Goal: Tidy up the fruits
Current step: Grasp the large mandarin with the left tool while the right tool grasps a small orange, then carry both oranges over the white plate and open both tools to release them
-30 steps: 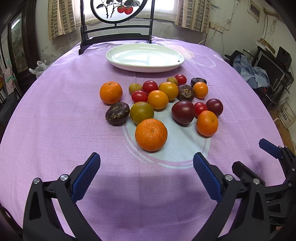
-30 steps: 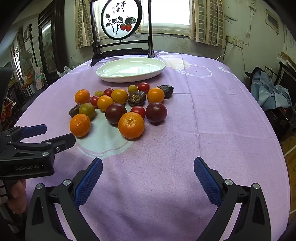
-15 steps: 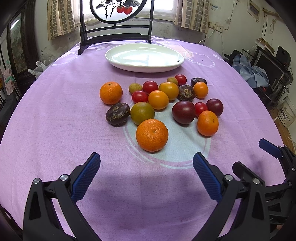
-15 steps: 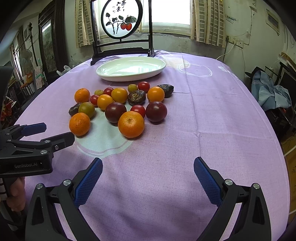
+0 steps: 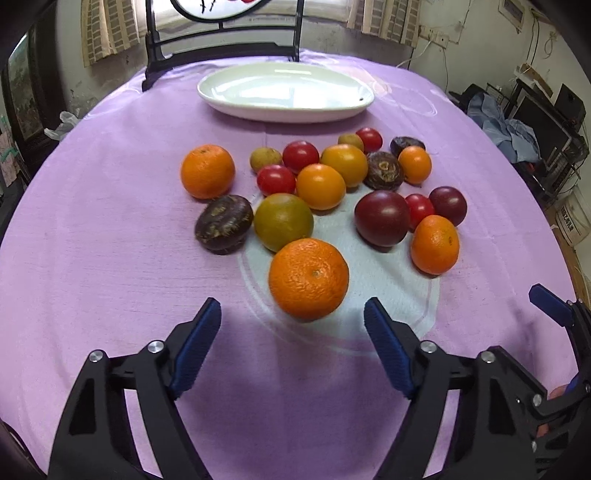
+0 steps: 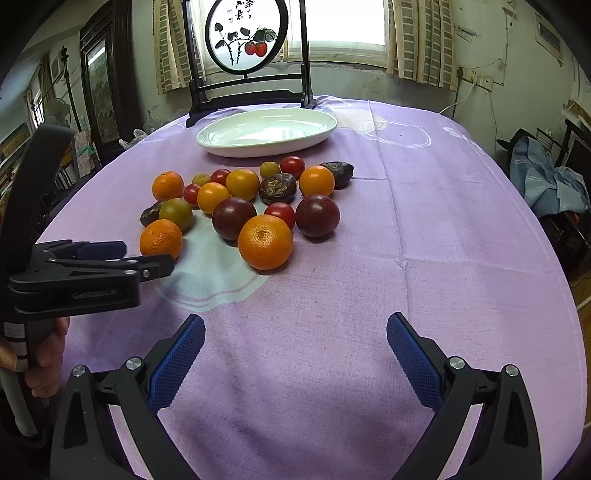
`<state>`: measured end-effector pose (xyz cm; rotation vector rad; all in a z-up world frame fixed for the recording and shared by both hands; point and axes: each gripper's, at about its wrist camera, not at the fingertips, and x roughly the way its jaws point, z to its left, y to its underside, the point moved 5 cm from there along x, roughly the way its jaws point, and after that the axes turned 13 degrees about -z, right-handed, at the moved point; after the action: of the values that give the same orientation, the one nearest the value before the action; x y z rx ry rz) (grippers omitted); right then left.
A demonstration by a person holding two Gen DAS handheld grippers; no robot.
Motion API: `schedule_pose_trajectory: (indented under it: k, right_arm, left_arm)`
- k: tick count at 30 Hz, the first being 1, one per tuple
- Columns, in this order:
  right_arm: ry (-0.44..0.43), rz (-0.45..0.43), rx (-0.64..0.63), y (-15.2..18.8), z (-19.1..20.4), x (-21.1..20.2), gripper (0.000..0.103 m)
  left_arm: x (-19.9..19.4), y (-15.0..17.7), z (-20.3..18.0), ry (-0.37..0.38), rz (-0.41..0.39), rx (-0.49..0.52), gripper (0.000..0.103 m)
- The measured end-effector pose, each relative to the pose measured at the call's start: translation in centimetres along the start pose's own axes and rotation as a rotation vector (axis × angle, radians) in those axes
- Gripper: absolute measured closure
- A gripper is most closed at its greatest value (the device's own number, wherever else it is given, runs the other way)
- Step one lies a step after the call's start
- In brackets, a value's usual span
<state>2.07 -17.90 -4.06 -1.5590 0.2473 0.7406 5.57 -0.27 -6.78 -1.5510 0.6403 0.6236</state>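
Observation:
Several fruits lie clustered on the purple cloth: oranges, red tomatoes, dark plums and wrinkled passion fruits. The nearest orange [image 5: 308,278] lies just ahead of my open left gripper [image 5: 291,325], between the lines of its fingers; it also shows in the right wrist view [image 6: 161,239]. An empty white oval plate [image 5: 286,91] stands behind the cluster, also in the right wrist view [image 6: 266,132]. My right gripper [image 6: 295,345] is open and empty, short of another orange [image 6: 265,242]. The left gripper [image 6: 122,258] shows from the side in the right wrist view.
A black stand with a round painted panel [image 6: 246,35] rises behind the plate at the table's far edge. The round table's edge falls away at right, with clothes and clutter [image 6: 550,181] beyond. A dark plum [image 5: 382,218] and a green-orange fruit [image 5: 283,221] sit behind the nearest orange.
My left gripper has moved forward and down towards the nearest orange, which now looks much larger. The right gripper has edged slightly forward. No fruit has moved.

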Motion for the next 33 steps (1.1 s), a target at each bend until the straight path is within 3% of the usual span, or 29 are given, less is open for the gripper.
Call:
schedule_pose_trajectory:
  k: [2,4,5,7,15,20,26,28,29,33]
  right_arm:
    - [0.001,0.002,0.002,0.0,-0.1,0.1,0.004]
    - [0.002,0.006,0.003,0.0,-0.2,0.2,0.004]
    - [0.002,0.008,0.002,0.0,-0.2,0.3,0.004]
    - [0.001,0.013,-0.003,0.0,-0.1,0.4,0.004]
    - [-0.044,0.047,-0.044,-1.4,1.3,2.2,0.004]
    - [-0.027,0.059,-0.081,-2.7,2.1,4.4,0.005]
    - [-0.009,0.106,-0.134,-3.4,2.9,7.0,0.025]
    - [-0.014,0.113,-0.140,-3.3,3.1,7.6,0.043]
    - [-0.026,0.123,-0.139,-3.1,3.2,7.8,0.059]
    - [-0.025,0.109,-0.132,-3.4,2.9,7.0,0.060]
  left_arm:
    - [0.8,0.0,-0.2,-0.001,0.020,0.000,0.037]
    - [1.3,-0.2,-0.3,-0.016,0.019,0.005,0.040]
    - [1.3,-0.3,-0.3,-0.022,0.013,0.009,0.050]
    - [1.2,-0.5,-0.4,-0.001,0.003,0.017,0.061]
    - [-0.1,-0.6,0.5,0.014,-0.010,0.021,0.062]
    - [-1.4,-1.0,1.2,0.035,-0.042,0.027,0.062]
    - [-2.0,-1.7,2.7,0.023,-0.066,0.025,0.062]
    - [-2.0,-1.9,3.1,0.020,-0.067,0.025,0.062]
    - [-1.9,-2.0,3.2,0.019,-0.065,0.026,0.062]
    - [-1.8,-2.6,3.6,0.025,-0.056,0.036,0.062]
